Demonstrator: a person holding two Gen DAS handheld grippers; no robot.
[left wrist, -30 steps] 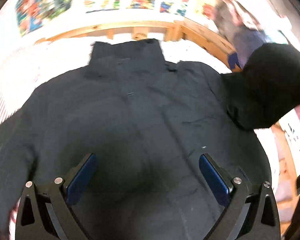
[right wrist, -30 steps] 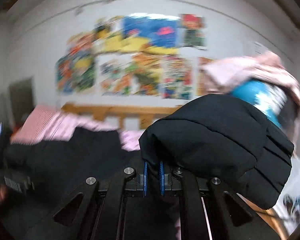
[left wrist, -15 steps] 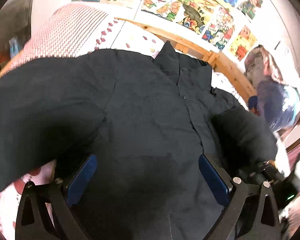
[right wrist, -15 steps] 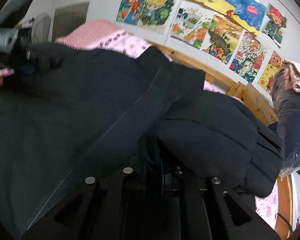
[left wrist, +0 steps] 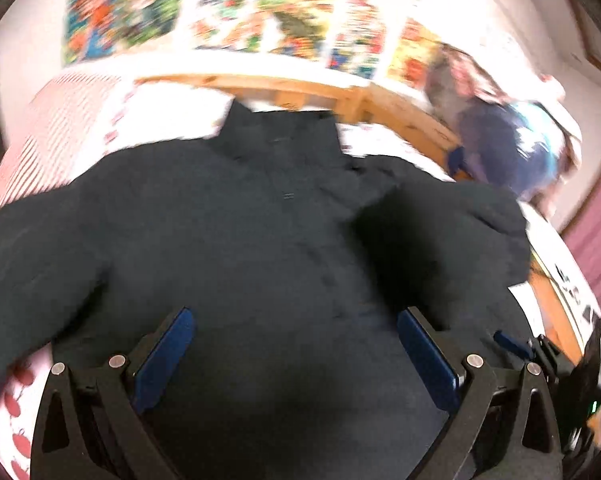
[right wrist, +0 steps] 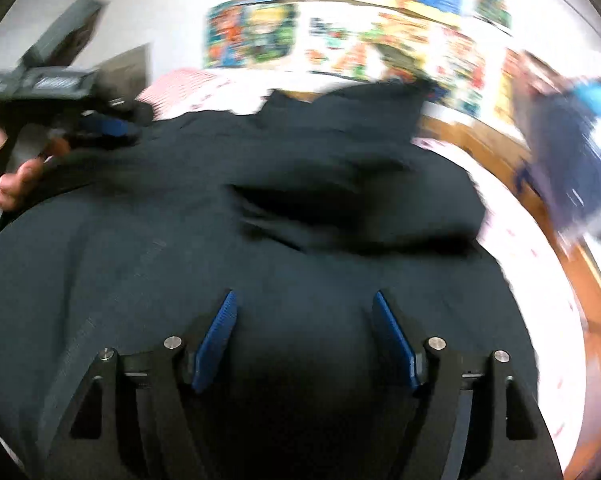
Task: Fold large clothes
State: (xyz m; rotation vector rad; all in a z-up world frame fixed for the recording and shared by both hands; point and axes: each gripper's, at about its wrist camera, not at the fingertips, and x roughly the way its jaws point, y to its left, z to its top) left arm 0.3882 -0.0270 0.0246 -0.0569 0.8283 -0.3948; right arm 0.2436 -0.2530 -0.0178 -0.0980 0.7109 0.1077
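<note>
**Black padded jacket spread on the bed, one sleeve folded in**

A large black padded jacket lies front-up across a bed with pink-patterned white bedding, its stand-up collar toward the wooden bed rail at the top of the frame. A placket runs down its middle. In the right wrist view, one bulky sleeve is folded over the body at centre right, making a thick dark ridge. The left gripper hangs over the lower chest, blue pads spread wide, holding nothing. The right gripper is likewise spread above the fabric, empty. Both views are motion-blurred. Colourful posters cover the wall.
</note>
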